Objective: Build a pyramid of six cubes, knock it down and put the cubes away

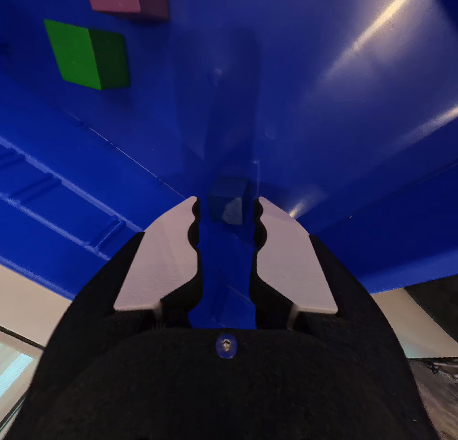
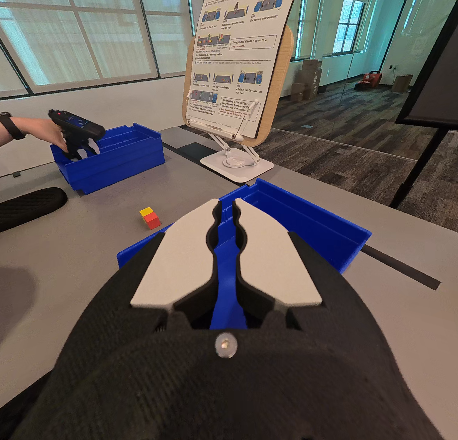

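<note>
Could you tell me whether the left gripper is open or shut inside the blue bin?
Open: the left gripper shows a clear gap between its fingertips, with a blue cube beyond them, ungripped.

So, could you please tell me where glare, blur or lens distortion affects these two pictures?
Left wrist view: bright glare streaks on the blue bin wall, overall soft motion blur, and the blue cube barely separates from the bin. Right wrist view: sharp, but wide-angle bending curves the window frames and the stand's sheet; soft shadow on the table at left.

Left view deep inside far bin (image 2: 111,160); right view above table (image 2: 74,266).
</note>
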Available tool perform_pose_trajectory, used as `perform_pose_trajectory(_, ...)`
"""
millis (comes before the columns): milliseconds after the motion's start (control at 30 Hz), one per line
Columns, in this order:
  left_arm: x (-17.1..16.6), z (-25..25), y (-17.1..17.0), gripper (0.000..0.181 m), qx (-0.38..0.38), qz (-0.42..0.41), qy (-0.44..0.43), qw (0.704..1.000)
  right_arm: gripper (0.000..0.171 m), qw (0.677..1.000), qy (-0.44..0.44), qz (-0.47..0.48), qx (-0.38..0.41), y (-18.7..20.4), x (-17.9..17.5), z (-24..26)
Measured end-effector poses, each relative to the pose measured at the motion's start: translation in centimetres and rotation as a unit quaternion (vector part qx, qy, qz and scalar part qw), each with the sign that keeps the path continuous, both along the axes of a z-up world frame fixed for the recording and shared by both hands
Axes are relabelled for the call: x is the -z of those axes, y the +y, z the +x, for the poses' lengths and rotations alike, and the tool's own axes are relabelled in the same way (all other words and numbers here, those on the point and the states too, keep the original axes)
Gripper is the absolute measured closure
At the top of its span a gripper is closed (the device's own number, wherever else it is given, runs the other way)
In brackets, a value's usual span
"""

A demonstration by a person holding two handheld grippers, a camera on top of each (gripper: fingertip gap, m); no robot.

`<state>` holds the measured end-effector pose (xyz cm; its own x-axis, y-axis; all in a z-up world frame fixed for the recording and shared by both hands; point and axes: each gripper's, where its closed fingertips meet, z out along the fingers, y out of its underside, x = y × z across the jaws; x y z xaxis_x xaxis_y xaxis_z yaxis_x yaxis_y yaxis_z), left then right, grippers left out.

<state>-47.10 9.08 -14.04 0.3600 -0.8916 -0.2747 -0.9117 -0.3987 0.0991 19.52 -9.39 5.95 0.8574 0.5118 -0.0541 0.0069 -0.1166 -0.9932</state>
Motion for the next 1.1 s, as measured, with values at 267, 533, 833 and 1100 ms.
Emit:
perform_pose_trajectory(267, 0.5, -0.2, 0.0, 0.150, -0.007, -0.008, 0.027, 1.000, 0.163, 1.000, 0.003, 0.001, 0.000, 0.1, 0.0, 0.2)
perform_pose_trajectory(533, -8.6, 1.9, 1.8, 0.153, 0.022, 0.104, -0.004, 0.994, 0.163, 1.000, 0.005, 0.004, -0.001, 0.3, -0.2, 0.3)
perform_pose_trajectory(833, -17.6, 23.1, -7.0, 0.153, 0.231, 0.106, -0.193, 0.948, 0.162, 1.000, -0.008, -0.005, -0.007, 0.7, 0.0, -0.3)
perform_pose_trajectory(1100, -3.6, 30.2, -8.9, 0.153, 0.324, 0.021, -0.035, 0.945, 0.162, 1.000, -0.007, -0.001, -0.016, 0.3, -0.1, -0.8)
